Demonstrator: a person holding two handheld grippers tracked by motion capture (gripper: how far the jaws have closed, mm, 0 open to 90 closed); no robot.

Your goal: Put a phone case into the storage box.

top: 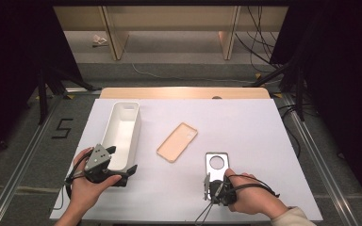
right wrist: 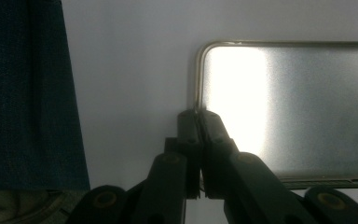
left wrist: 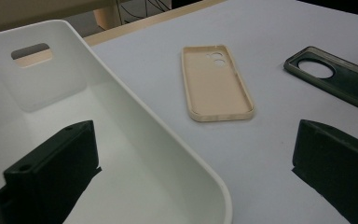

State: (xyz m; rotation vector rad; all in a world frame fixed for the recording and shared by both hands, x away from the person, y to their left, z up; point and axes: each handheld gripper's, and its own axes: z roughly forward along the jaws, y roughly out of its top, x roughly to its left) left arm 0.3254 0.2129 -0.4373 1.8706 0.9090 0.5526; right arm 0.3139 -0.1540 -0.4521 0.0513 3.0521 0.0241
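A white bin (top: 122, 127) stands lengthwise at the table's left. My left gripper (top: 121, 161) is open at its near end, one jaw inside the bin (left wrist: 135, 140) and the other outside over the table. A beige phone case (top: 177, 141) lies hollow side up in the middle, also seen in the left gripper view (left wrist: 216, 84). To its right lies a grey phone case (top: 210, 170) with a round camera hole. My right gripper (top: 208, 180) is shut on the rim at its near end, and the jaws (right wrist: 198, 116) meet on that rim of the grey case (right wrist: 284, 107).
A white sheet (top: 245, 127) covers the table, with bare room at the right and far side. The table's front edge lies just behind both hands. Dark blue fabric (right wrist: 23, 93) shows past that edge. Shelving and cables stand beyond the far end.
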